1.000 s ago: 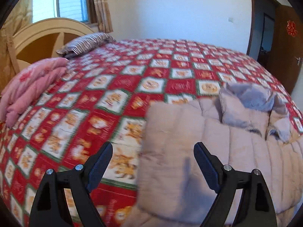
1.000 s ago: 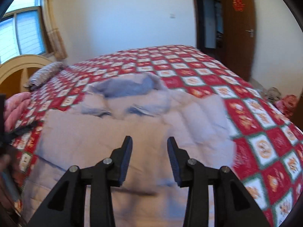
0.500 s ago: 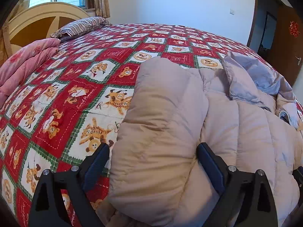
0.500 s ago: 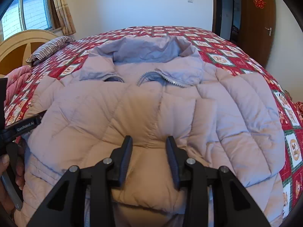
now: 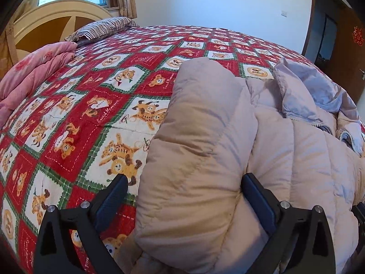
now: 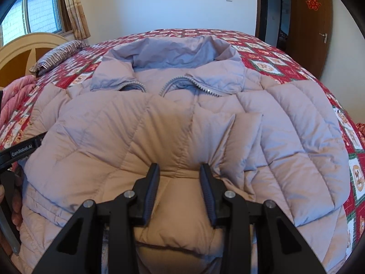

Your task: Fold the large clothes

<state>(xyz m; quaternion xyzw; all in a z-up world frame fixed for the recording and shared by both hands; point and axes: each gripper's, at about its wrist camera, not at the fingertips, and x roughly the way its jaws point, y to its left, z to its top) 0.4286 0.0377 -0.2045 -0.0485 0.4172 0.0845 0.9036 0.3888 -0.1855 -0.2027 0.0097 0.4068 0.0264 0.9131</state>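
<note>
Here the puffer jacket point(image 6: 205, 123) is lying front-up on the patterned bedspread point(image 5: 95, 105), collar toward the far side of the bed, with a padded fold brought up over its chest. The step in hand appears to be the laying-down of that fold. The left gripper point(image 5: 182, 203) is standing wide, its jaws having just been opening; the thick folded edge is sitting between them, the far pad touching the fabric, the near one apart from it, so this side reads as released. The right gripper point(image 6: 180, 189) is pinching a ridge of the quilted fold between its pads, the cloth bulging on either side of them: a grasp on the jacket. The next move, by my judgement, is calling for the right jaws to let go and both grippers to draw back without dragging the springy padding, then to take a fresh hold for the following fold. A pink quilt point(image 5: 34, 73) and striped pillow point(image 5: 102, 27) are lying well apart, near the headboard.
</note>
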